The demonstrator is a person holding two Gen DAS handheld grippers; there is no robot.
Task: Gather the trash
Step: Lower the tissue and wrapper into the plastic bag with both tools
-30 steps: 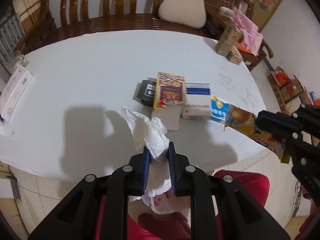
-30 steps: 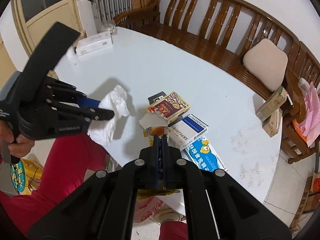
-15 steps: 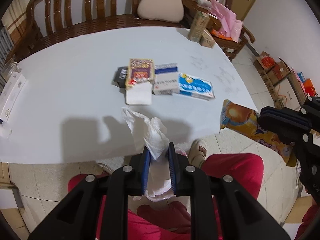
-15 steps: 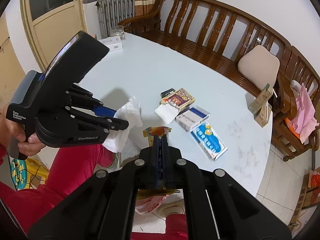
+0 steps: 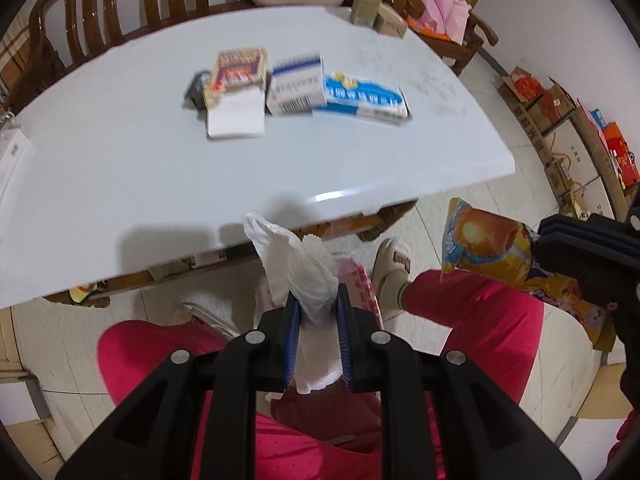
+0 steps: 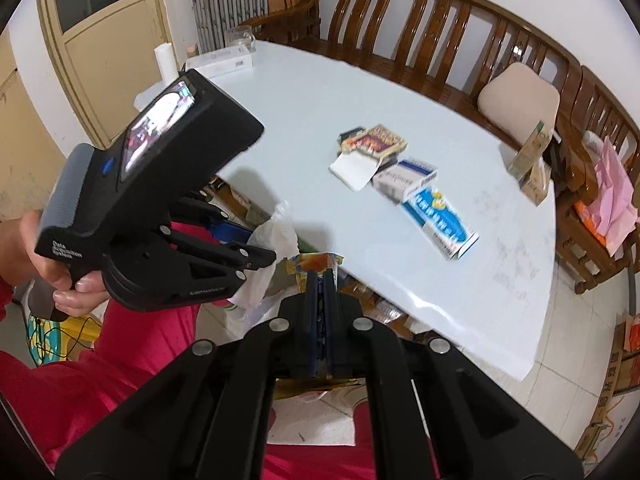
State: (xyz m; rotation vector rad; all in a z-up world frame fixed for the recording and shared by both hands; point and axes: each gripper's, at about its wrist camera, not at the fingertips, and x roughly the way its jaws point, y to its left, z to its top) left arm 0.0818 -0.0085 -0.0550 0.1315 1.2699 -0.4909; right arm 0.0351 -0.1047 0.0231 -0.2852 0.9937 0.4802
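Trash in hand, 2 pieces: crumpled white tissue wad (image 5: 298, 270) pinched between the blue pads of the left gripper (image 5: 318, 312), and an orange-yellow foil snack wrapper (image 5: 486, 250) clamped flat in the right gripper (image 6: 320, 280), jaws pressed nearly together on it. Both grippers sit off the near edge of the pale blue-white tabletop (image 5: 120, 168), above the person's red-trousered legs (image 5: 472, 312) and tiled floor; wrapper hangs well right of the tissue, no contact. On the table, 1 cluster near the middle, boxes touching: red-gold patterned carton (image 5: 238, 68), white folded paper sheet (image 5: 236, 118) under its near end, dark small box (image 5: 196, 88) behind it, white-and-blue carton with barcode (image 5: 296, 84), blue-white flat carton (image 5: 366, 98); print too blurred to read. Table surface between cluster and near edge is bare. 1 white box (image 6: 222, 60) and 1 glass jar (image 6: 240, 38) at the far corner. Wooden slat bench (image 6: 440, 36) wraps the far side, 1 beige cushion (image 6: 520, 100) on it. Left gripper body carries small white lettering, only partly legible.
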